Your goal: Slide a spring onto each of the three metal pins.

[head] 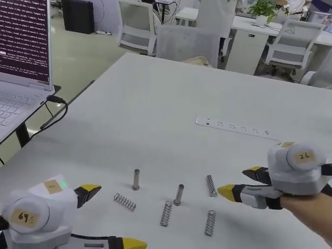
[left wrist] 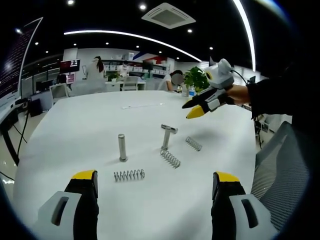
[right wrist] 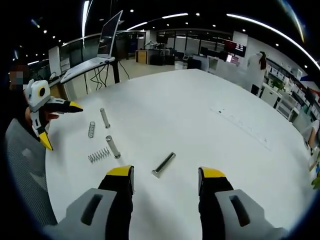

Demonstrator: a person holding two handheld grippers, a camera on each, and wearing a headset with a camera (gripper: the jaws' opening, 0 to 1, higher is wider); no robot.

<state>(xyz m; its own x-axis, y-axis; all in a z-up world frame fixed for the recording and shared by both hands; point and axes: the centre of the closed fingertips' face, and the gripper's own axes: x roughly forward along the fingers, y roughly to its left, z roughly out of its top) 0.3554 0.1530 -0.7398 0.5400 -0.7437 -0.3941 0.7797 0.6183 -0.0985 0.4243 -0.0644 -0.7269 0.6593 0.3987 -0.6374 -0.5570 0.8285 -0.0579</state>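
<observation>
Three metal pins are on the white table (head: 171,93): one pin (head: 136,179) upright, a second pin (head: 179,194) upright, and a third pin (head: 211,185) lying flat. Three springs lie loose beside them: left spring (head: 124,202), middle spring (head: 166,213), right spring (head: 210,222). My right gripper (head: 239,181) is open, just right of the lying pin (right wrist: 163,164), which sits between and just ahead of its tips. At the near left my left gripper (head: 111,217) is open and empty, facing the left spring (left wrist: 129,175) and the upright pin (left wrist: 122,147).
A white power strip (head: 236,127) lies further back on the table. An open laptop (head: 23,57) with a black cable (head: 54,111) sits on a stand at the far left. Office chairs (head: 137,23) and desks stand beyond the table's far edge.
</observation>
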